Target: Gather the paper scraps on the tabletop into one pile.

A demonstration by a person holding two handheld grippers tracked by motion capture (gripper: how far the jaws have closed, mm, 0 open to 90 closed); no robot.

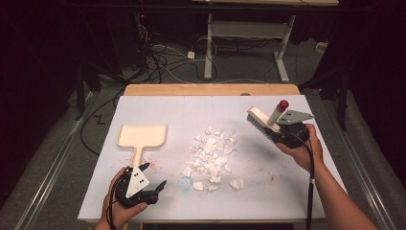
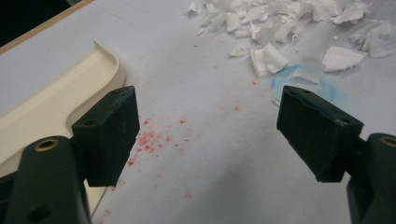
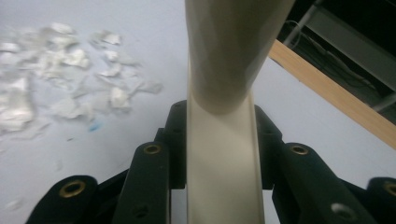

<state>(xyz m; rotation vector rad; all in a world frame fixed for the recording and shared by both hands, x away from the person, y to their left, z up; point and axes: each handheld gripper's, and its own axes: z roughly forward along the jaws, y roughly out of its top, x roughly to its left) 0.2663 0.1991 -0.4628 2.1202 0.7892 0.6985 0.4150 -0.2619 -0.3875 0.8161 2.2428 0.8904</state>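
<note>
Sweeping step about to start. Right tool (image 1: 283,132) clamped on brush (image 1: 261,122), held up just right of paper scraps (image 1: 210,153) on worktop (image 1: 158,108). Left tool (image 1: 151,191) spread apart, empty, beside dustpan (image 1: 142,136) handle. Next: grab dustpan, then sweep scraps in.

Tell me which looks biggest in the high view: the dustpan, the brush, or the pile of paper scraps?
1. Pile of paper scraps: spreads widest.
2. Dustpan.
3. Brush, in the right gripper; it is tilted and partly hidden, so second and third are unsure.
</note>
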